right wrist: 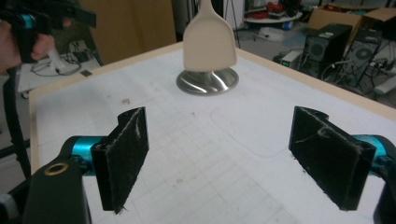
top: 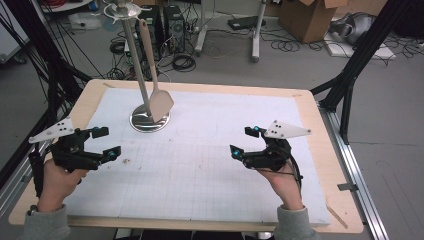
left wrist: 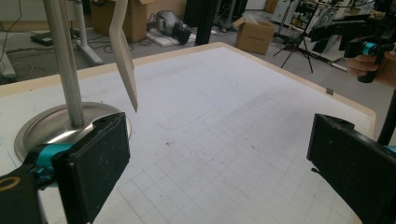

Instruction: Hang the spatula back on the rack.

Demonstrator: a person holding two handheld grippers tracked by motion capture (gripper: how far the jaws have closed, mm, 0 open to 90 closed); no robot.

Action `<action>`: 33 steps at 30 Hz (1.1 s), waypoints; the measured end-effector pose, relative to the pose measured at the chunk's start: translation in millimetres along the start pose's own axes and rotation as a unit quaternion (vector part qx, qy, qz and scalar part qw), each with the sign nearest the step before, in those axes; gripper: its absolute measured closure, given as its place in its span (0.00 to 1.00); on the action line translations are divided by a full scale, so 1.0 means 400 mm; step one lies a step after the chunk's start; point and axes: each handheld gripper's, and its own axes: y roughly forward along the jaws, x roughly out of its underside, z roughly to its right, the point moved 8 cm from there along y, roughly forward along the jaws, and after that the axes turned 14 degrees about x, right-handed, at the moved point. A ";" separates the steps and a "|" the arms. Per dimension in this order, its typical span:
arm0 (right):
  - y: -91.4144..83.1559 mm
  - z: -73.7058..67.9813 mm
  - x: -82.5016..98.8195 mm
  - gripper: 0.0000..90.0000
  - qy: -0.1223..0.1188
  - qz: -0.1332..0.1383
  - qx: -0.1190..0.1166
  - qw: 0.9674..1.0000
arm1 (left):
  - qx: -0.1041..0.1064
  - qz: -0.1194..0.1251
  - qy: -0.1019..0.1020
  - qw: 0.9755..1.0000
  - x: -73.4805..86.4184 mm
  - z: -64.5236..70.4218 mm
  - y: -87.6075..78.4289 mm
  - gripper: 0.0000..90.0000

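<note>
A pale wooden spatula [top: 155, 85] hangs blade-down from a metal stand [top: 149, 120] with a round steel base at the table's back left. The spatula [left wrist: 123, 53] and the stand [left wrist: 65, 121] show close by in the left gripper view, and the spatula [right wrist: 208, 44] hides the pole of the stand [right wrist: 208, 81] in the right gripper view. My left gripper [top: 103, 142] is open at the left, nothing between its jaws. At the right my right gripper [top: 245, 141] is open too, jaws wide and empty, pointing toward the stand.
The table [top: 325, 150] carries a white gridded mat [top: 200, 165] with a faint rounded outline drawn near its middle. Black frame posts [top: 350, 75] stand at the table's sides. Boxes, cables and computer cases lie on the floor beyond the far edge.
</note>
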 end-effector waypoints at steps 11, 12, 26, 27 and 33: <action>-0.051 0.054 0.042 0.22 0.017 0.007 0.025 1.000 | 0.008 -0.005 0.007 1.000 0.003 0.012 0.016 0.07; -0.055 0.057 0.047 0.22 0.020 0.006 0.023 1.000 | 0.008 -0.006 0.006 1.000 0.004 0.012 0.017 0.07; -0.109 0.121 0.091 0.21 0.063 0.029 0.047 0.996 | 0.009 -0.009 0.001 1.000 0.010 0.008 0.022 0.07; -0.113 0.125 0.094 0.21 0.066 0.030 0.046 0.996 | 0.009 -0.009 0.001 1.000 0.011 0.007 0.023 0.07; -0.125 0.144 0.125 0.21 0.064 0.017 0.046 0.997 | 0.006 -0.010 -0.001 1.000 0.015 0.002 0.024 0.07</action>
